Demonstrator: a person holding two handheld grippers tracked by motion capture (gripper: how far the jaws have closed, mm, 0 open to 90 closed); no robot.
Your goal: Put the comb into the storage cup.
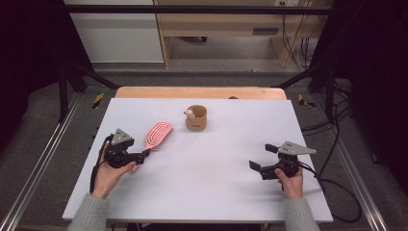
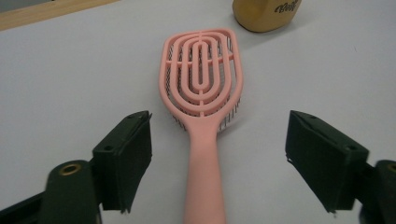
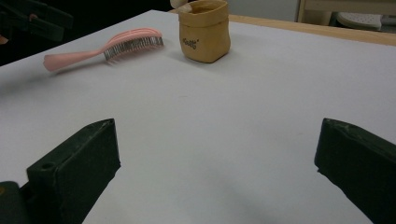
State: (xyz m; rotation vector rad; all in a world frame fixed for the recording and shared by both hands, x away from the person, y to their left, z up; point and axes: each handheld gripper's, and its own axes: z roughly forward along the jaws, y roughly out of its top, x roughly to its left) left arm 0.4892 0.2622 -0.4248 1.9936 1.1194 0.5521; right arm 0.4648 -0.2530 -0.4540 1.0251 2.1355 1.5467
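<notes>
Straddling the pink hairbrush (image 2: 201, 93) handle, the left claw (image 2: 218, 158) stands spread (pads clear of it); brush lies on the desk (image 1: 216, 163). Right claw (image 3: 217, 172) gapes, holding nothing.

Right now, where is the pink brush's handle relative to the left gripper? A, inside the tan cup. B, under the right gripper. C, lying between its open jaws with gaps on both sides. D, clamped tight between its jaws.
C: in the left gripper view the brush lies on the table with its handle running between the left gripper's jaws, and white table shows on either side of it.
</notes>
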